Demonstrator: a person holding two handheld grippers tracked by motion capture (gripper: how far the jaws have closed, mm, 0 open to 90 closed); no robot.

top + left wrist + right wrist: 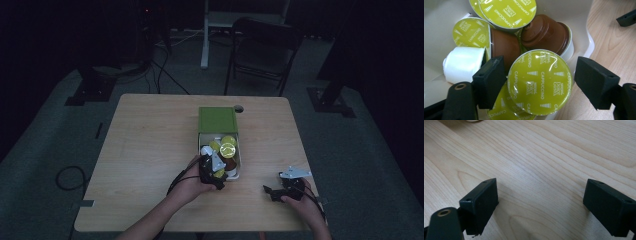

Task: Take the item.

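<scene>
Now the left tool (214, 170) reaches into a box of coffee capsules while the right tool (274, 192) rests apart on the tabletop (150, 145).

From the high view, the left tool sits at the near end of the open white box (239, 172), whose green lid (217, 120) lies beyond it; the right tool lies well off to its right, over bare wood. Along the left tool's view, a green-foiled capsule (540, 81) stands between the spread jaws: the left pad (490, 81) is touching its rim, the right pad (595, 81) is just clear of it, so nothing is pinched. Beyond lie brown capsules (546, 33) and a white one (464, 63). Along the right tool's view, its jaws stand wide over plain tabletop, holding nothing.
</scene>
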